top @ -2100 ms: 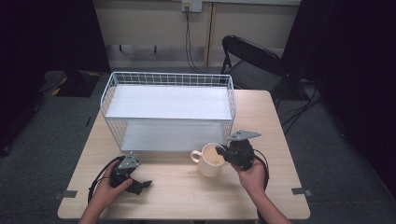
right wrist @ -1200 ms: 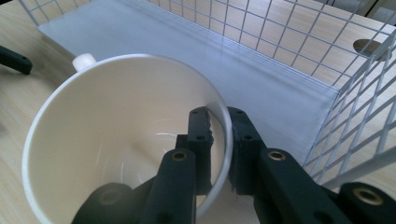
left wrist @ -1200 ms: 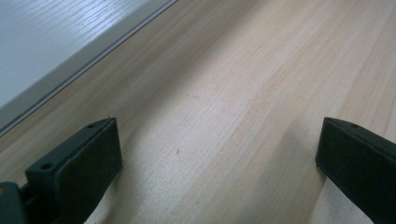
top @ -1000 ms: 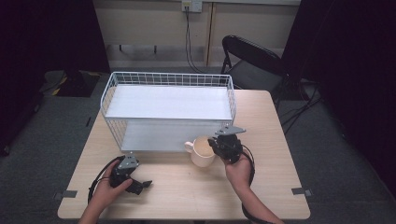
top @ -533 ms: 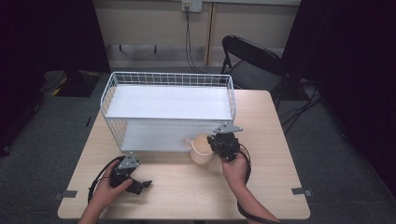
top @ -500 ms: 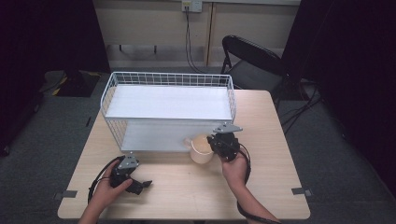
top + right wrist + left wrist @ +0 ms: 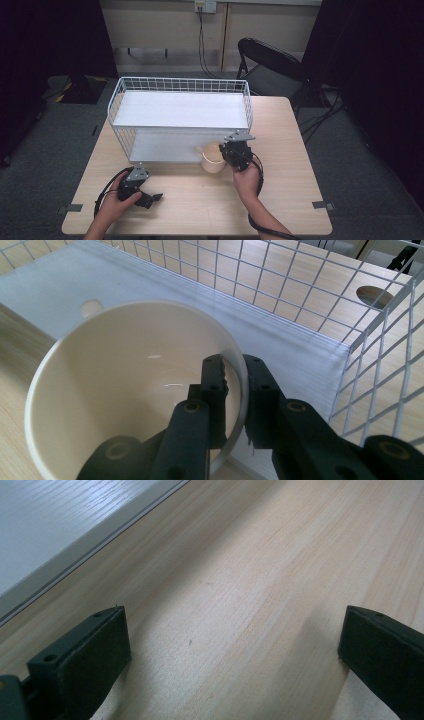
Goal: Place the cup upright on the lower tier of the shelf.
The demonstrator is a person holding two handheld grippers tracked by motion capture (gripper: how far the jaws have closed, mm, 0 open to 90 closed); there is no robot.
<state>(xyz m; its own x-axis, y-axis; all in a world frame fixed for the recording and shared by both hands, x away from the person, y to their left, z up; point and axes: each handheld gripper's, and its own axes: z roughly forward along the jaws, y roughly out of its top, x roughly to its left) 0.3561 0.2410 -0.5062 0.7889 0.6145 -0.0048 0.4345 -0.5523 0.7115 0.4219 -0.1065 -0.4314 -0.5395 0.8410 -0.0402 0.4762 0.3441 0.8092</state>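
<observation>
your right gripper (image 7: 231,151) is clamped on the rim of the mug (image 7: 213,157): in the right gripper view one jaw sits inside the mug (image 7: 135,390) and the other outside, with the wall pinched between them. the mug is cream, empty, upright, with its handle pointing to the left in the high view. it is at the open front of the rack (image 7: 180,85), at the edge of the lower shelf (image 7: 160,147) and toward its right end; i can't tell whether its base rests on the table (image 7: 200,200) or is lifted. beyond the mug you see the white shelf (image 7: 165,295) and the wire mesh (image 7: 380,355) of the rack's side.

your left gripper (image 7: 150,198) lies low over the table's front left, well apart from the mug. its jaws stand wide apart with only bare wood (image 7: 240,605) between them, and the shelf's edge (image 7: 75,555) is close ahead.
</observation>
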